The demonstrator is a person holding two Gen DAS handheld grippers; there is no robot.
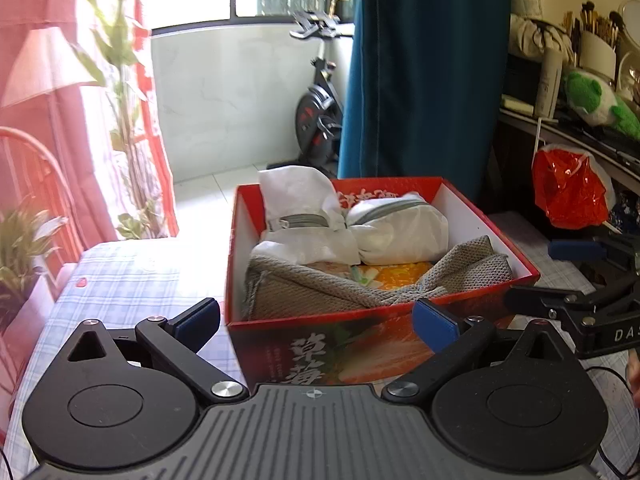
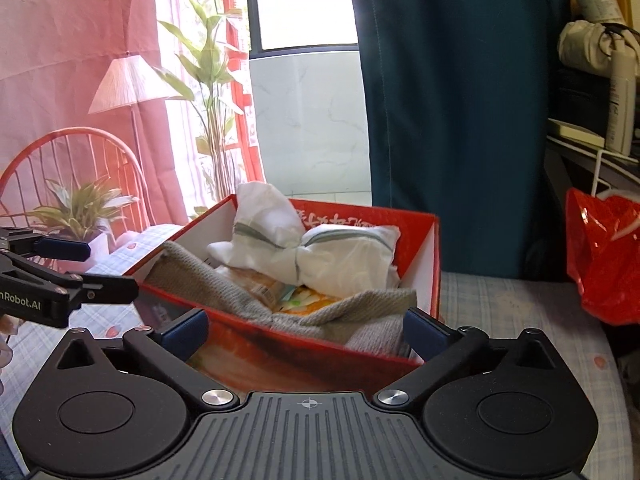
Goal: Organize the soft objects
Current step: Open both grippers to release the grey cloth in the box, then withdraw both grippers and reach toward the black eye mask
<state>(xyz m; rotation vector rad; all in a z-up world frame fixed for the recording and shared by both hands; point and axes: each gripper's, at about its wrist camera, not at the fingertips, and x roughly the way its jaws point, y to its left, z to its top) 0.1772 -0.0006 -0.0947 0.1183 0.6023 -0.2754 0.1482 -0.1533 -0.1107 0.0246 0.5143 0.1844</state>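
Note:
A red cardboard box [image 1: 376, 342] [image 2: 304, 356] stands on the checked tablecloth. Inside lie a grey knitted cloth [image 1: 320, 288] [image 2: 360, 312], two white bundles with grey bands [image 1: 400, 232] [image 2: 344, 256] and a yellow-orange packet [image 1: 396, 274] [image 2: 304, 300]. My left gripper [image 1: 316, 322] is open and empty in front of the box's near wall. My right gripper [image 2: 306, 330] is open and empty at the box's near corner. Each gripper shows in the other's view, the right one [image 1: 576, 280] and the left one [image 2: 72, 272].
A red plastic bag [image 1: 568, 188] [image 2: 604, 256] hangs to the right below a cluttered shelf [image 1: 568, 132]. A teal curtain [image 1: 424, 72] hangs behind the box. A potted plant [image 2: 80, 212], red chair [image 2: 68, 152] and lamp [image 2: 128, 84] stand at the left.

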